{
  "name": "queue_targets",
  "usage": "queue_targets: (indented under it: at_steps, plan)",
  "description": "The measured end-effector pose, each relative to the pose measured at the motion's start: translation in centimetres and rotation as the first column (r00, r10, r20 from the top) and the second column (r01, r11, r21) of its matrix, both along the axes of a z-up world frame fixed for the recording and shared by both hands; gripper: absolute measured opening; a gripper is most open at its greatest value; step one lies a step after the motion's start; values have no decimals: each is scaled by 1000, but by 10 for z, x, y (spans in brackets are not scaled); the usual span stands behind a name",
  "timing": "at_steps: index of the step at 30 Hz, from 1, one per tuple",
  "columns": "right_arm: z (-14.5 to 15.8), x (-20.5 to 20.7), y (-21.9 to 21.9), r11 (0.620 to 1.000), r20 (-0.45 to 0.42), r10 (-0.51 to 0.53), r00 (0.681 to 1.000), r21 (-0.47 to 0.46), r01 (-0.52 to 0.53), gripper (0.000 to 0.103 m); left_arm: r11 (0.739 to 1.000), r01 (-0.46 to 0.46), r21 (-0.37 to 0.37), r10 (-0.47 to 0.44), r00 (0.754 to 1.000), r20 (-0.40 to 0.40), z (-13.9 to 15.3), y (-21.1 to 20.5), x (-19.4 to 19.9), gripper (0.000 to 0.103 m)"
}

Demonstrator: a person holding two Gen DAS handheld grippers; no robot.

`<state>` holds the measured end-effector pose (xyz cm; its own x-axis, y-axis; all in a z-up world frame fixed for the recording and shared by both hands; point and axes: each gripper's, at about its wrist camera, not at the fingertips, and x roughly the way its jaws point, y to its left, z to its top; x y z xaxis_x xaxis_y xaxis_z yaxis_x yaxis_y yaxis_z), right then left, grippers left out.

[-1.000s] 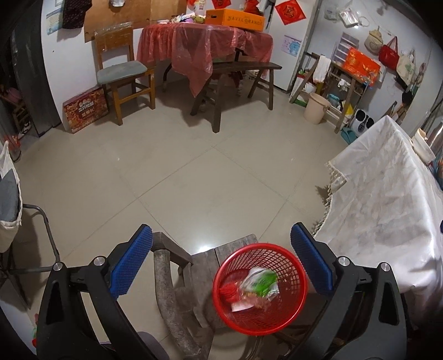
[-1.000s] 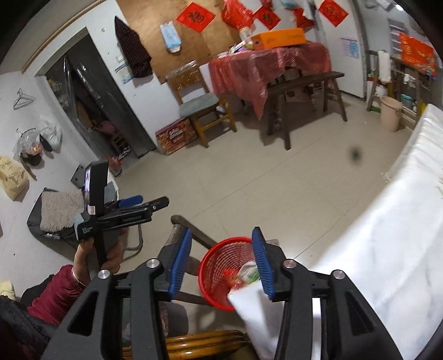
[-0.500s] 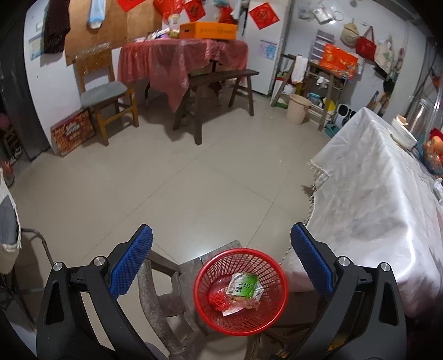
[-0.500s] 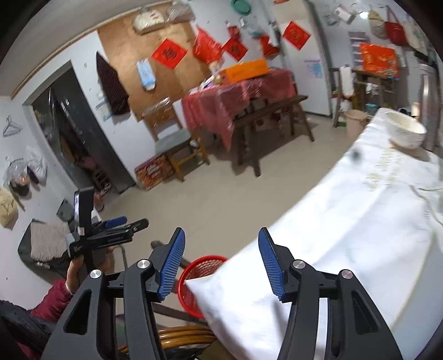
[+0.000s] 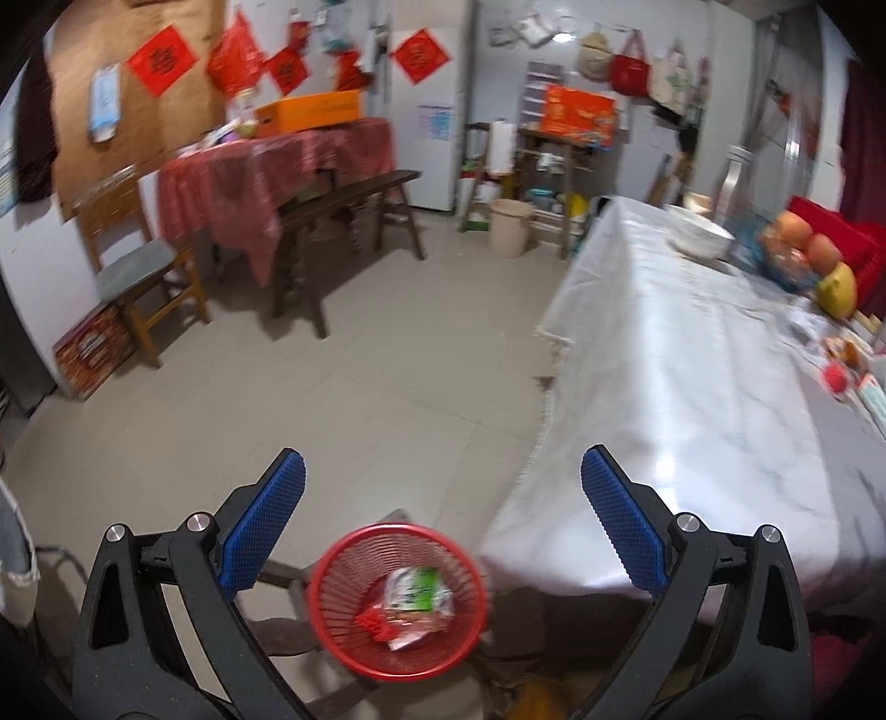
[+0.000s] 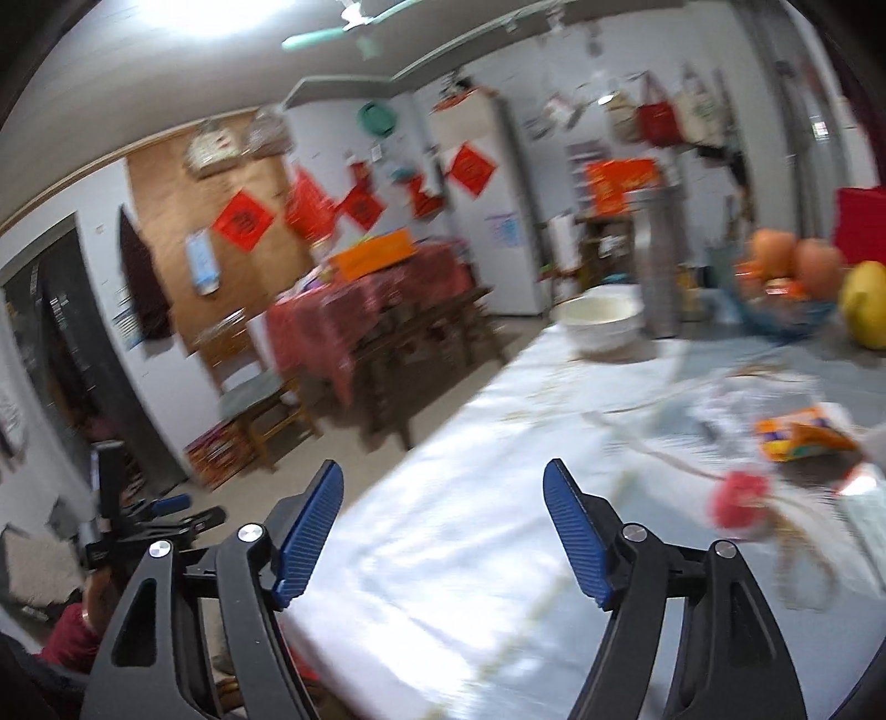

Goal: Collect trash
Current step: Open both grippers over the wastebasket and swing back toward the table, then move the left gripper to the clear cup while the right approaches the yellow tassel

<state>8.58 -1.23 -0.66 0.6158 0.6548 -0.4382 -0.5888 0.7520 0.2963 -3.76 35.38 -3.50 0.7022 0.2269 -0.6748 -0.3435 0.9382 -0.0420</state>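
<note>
Both the left gripper [image 5: 443, 498] and right gripper [image 6: 443, 509] are held wide apart, empty; wrappers [image 5: 412, 601] are seen in the red basket [image 5: 332, 620] at lower centre.

table [image 6: 470, 531]: white cloth | bowl [image 6: 601, 321] | orange wrapper [image 6: 797, 440]

Red basket [image 5: 396, 603] upright, wrappers [image 5: 412, 601] inside.

Ceiling lamp [image 6: 232, 14] glare, bright; motion blur throughout, heaviest right view; fisheye bending, dark vignetted corners.
</note>
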Motion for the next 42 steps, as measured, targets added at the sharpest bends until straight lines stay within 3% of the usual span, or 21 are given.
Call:
queue_targets:
  at_steps: [8,14,24,30,34,37,42]
  plan:
    - [-19,19,-92,982,-22,-191,981,11,191,80,985,173,2,-173,985,10,5,-90,47,96]
    - [-34,18,-143,948,-9,-317,948,-20,317,84,952,306,-4,-306,952,8,8,-161,92,96]
    - [-60,23,-226,845,31,-527,849,-85,527,90,890,456,18,-455,890,-32,1,-257,147,96]
    - [-69,23,-261,802,19,-593,805,-82,592,96,864,504,-17,-504,861,-74,-10,-303,188,96]
    - [-72,23,-276,809,-40,-587,808,-15,587,96,851,524,-22,-524,846,-97,-15,-329,212,96]
    - [-73,26,-278,823,-67,-567,821,-1,569,96,852,523,-11,-521,847,-102,-17,-347,231,96]
    - [-73,24,-284,816,-89,-572,815,43,577,97,859,511,-40,-512,852,-109,-22,-365,257,96]
